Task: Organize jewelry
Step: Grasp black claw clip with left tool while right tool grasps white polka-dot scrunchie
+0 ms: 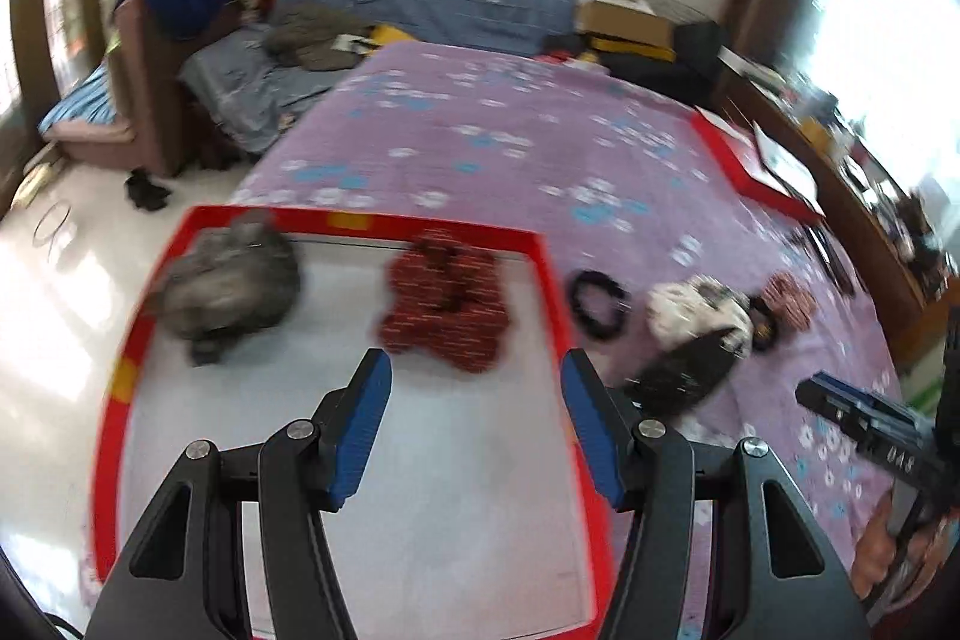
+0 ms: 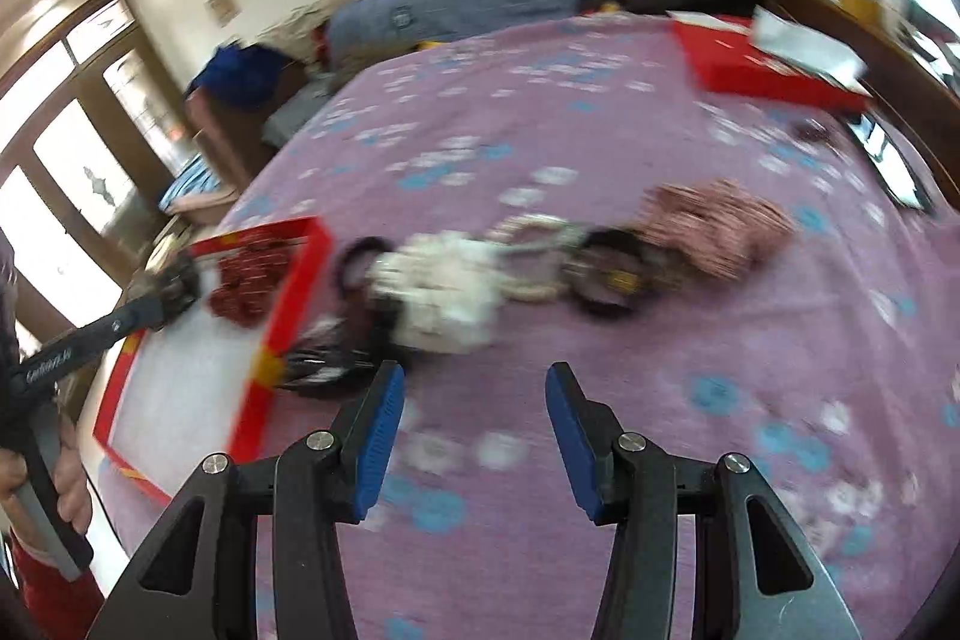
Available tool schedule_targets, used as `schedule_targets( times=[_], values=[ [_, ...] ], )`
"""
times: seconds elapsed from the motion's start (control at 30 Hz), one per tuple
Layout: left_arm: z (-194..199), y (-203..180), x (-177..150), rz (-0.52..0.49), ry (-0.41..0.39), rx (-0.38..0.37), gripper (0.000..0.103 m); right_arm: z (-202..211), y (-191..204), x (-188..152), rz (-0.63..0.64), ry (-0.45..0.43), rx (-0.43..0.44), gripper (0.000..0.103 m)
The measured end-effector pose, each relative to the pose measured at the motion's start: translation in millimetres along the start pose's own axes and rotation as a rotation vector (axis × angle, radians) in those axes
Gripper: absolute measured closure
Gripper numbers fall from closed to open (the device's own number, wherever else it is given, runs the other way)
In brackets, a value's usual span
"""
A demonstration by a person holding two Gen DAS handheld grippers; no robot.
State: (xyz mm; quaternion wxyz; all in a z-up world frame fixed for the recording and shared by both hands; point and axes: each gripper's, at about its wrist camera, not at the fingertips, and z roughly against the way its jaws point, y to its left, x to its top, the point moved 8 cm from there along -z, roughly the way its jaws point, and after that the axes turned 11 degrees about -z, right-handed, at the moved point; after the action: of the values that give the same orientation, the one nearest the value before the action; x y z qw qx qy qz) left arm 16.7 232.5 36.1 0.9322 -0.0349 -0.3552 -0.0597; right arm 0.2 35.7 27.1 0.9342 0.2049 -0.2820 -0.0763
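We note that the left gripper (image 1: 477, 421) and right gripper (image 2: 474, 436) share one build: black angular linkage arms, silver round screws at the pivots, blue ribbed pads on the fingers (image 1: 360, 424). The handle carries white lettering, too blurred to read. The left hand (image 2: 42, 484) shows bare skin above a red sleeve.

White marks, perhaps "048", show on the right gripper (image 1: 864, 430); too blurred otherwise.
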Motion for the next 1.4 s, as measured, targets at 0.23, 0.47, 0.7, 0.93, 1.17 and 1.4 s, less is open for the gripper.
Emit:
schedule_targets(
  times=[0.23,0.47,0.7,0.93,1.17,1.4],
  values=[
    [-21.6,-84.6,0.3,-0.205,0.009,-0.095,0.045,5.7,-53.4,6.1,-0.1,-0.001,-0.004,0.05],
    [-56.3,-133.0,-9.3,-0.363,0.072,-0.091,0.044,-12.9,-40.6,19.5,-0.127,0.031,0.103,0.05],
    [-77.6,-139.9,-14.6,-0.382,0.106,-0.071,0.044,-55.4,-4.8,33.9,-0.155,0.102,0.203,0.05],
    [-79.1,-139.2,-12.3,-0.343,0.095,-0.091,0.048,-80.6,8.6,34.7,-0.163,0.132,0.207,0.06],
    [-78.1,-135.8,-14.1,-0.314,0.093,-0.08,0.09,-81.0,12.8,30.8,-0.151,0.128,0.206,0.094],
    [-52.0,-135.7,-14.0,-0.254,0.058,-0.127,0.1,-51.2,12.4,33.7,-0.129,0.068,0.216,0.097]
  ],
)
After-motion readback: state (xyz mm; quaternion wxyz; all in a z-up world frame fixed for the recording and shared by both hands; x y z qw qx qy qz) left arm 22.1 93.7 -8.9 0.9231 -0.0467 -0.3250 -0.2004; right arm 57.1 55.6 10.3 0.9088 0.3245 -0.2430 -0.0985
